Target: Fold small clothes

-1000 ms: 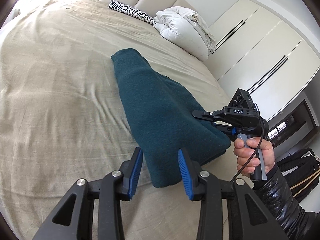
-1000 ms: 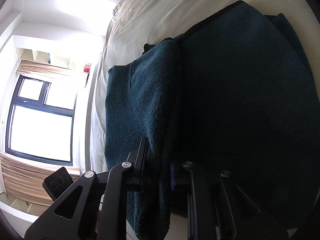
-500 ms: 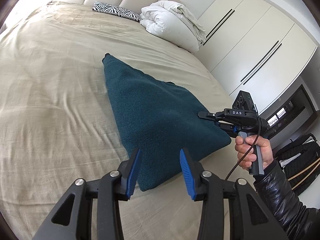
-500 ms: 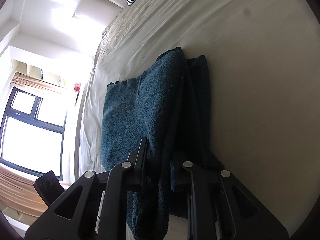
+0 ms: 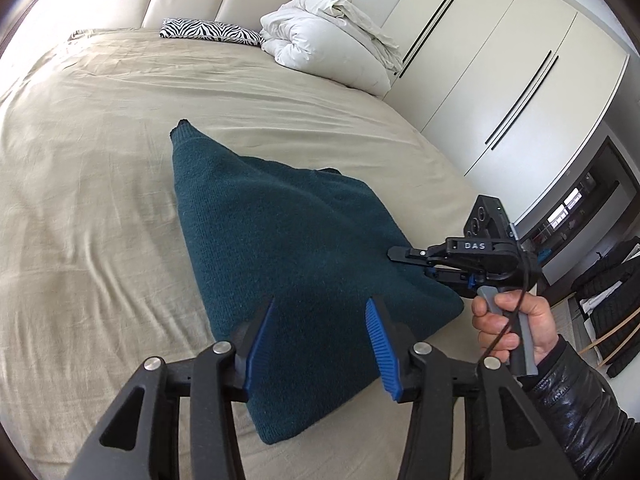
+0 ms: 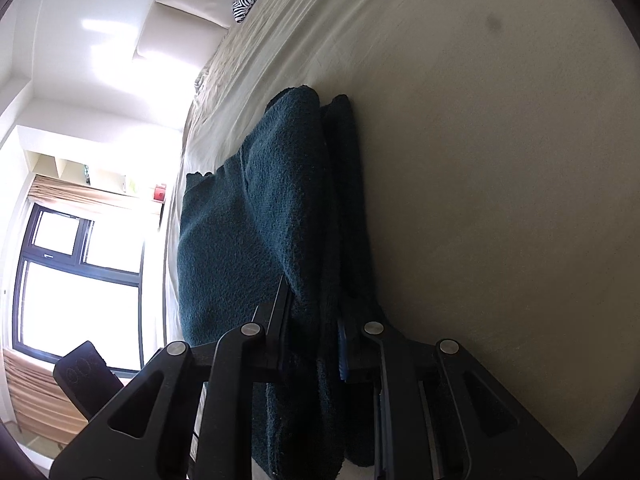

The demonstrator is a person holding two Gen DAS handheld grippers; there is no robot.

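Left claw lets go; right claw carries the fold.

The left gripper (image 5: pixel 320 336) has just been opening, its blue pads now apart over the near corner of the teal knit sweater (image 5: pixel 288 256), touching none of it. A second ago the sweater lay long and narrow toward the far pillows; now it sits wider and shorter on the beige bed sheet (image 5: pixel 100 184), near the right edge of the bed. The right gripper (image 6: pixel 316 336), in the person's hand (image 5: pixel 516 320), is clamped on the sweater's stacked right edge. Judged from this, one fold is down and the right side needs setting and releasing.
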